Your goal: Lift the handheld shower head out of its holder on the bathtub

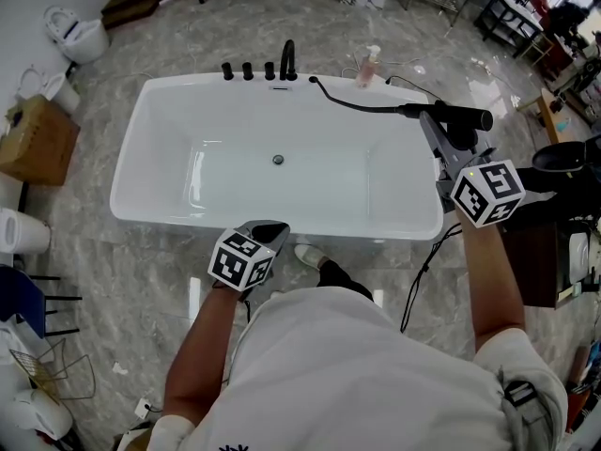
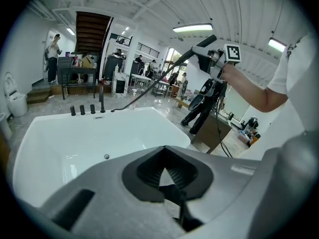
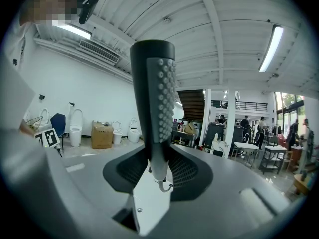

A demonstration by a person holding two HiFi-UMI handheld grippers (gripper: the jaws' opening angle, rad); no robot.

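Note:
The black handheld shower head (image 1: 460,117) is off the tub, held in the air over the tub's right end. My right gripper (image 1: 449,141) is shut on its handle. In the right gripper view the shower head (image 3: 154,93) stands upright between the jaws of the right gripper (image 3: 158,176), nozzle studs facing right. Its black hose (image 1: 352,103) runs back to the deck of the white bathtub (image 1: 131,163). My left gripper (image 1: 268,232) hovers at the tub's near rim, shut and empty. From the left gripper (image 2: 164,176) the raised shower head (image 2: 202,44) shows at upper right.
A black faucet (image 1: 287,59) and three knobs (image 1: 247,69) stand on the tub's far deck, a pink bottle (image 1: 369,66) beside them. A cardboard box (image 1: 38,139) and a toilet (image 1: 80,34) sit at left. Dark equipment and cables (image 1: 563,172) crowd the right.

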